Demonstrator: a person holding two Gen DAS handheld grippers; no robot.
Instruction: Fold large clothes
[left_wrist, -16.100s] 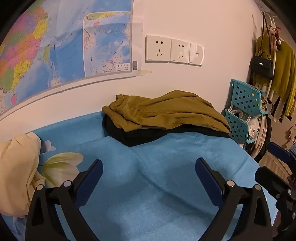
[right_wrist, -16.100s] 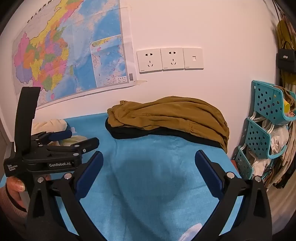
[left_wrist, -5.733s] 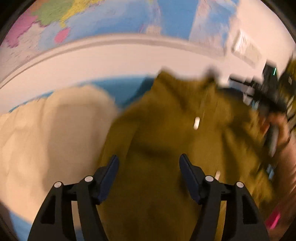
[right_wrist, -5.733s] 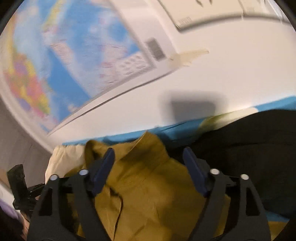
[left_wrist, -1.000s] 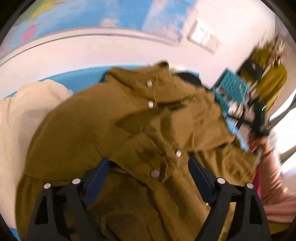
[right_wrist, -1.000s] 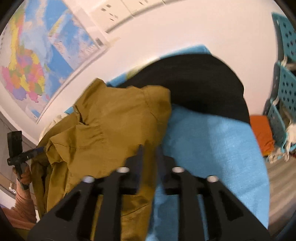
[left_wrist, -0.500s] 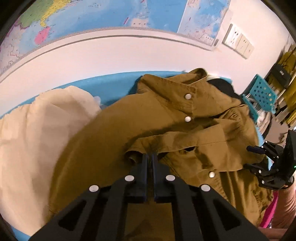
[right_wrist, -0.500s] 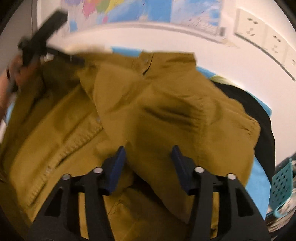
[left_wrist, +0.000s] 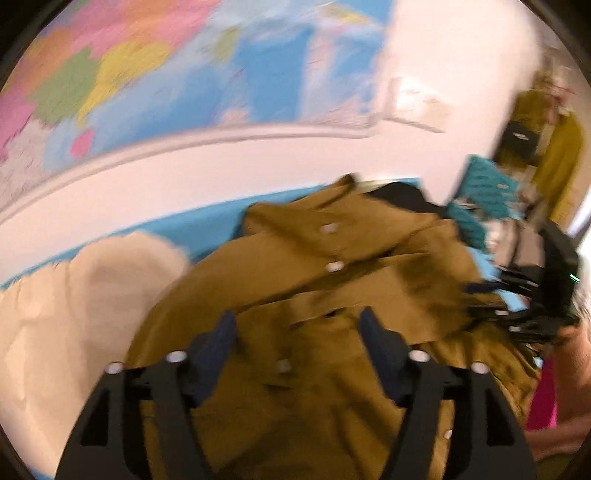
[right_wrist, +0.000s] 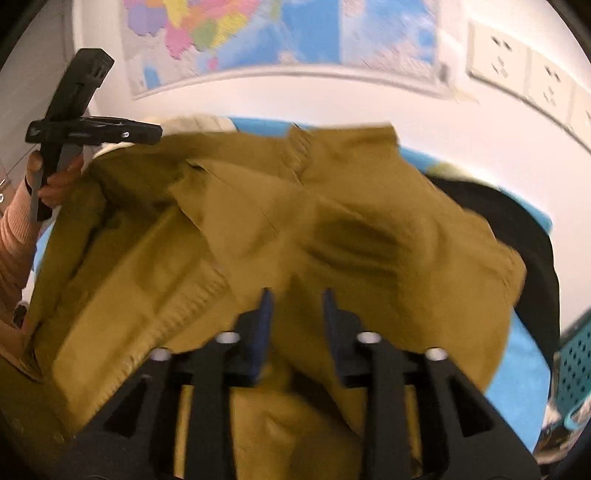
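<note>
— What does the left wrist view show?

— The left gripper (left_wrist: 295, 328) points down at a mustard-brown shirt (left_wrist: 332, 280) with white snap buttons. Its jaws are opening and stand wide apart. The cloth lies under the gap, and the blue pads (left_wrist: 216, 341) do not press on it. The shirt is spread on a blue bed cover (left_wrist: 207, 218). A cream cloth (left_wrist: 74, 302) lies to its left. A black garment (left_wrist: 402, 194) peeks out at the far side. A big map (left_wrist: 166, 74) hangs on the wall. On the right, a hand (left_wrist: 572, 341) holds the right gripper (left_wrist: 476, 295) at the shirt's right edge. The picture is blurry.

— And the right wrist view?

— The right gripper (right_wrist: 295, 306) tilts down over the shirt (right_wrist: 332, 229). Its jaws are closing and stand partly apart. A fold of the brown cloth sits between the pads (right_wrist: 264, 325), but I cannot tell if they squeeze it. Far to the left, a hand (right_wrist: 55, 181) in a pink ribbed sleeve (right_wrist: 13, 236) holds the left gripper (right_wrist: 155, 133) up, level, by the shirt's far left edge. The black garment (right_wrist: 517, 221) lies on the right, near a teal basket (right_wrist: 576, 350). White wall sockets (right_wrist: 517, 62) are up on the right.
</note>
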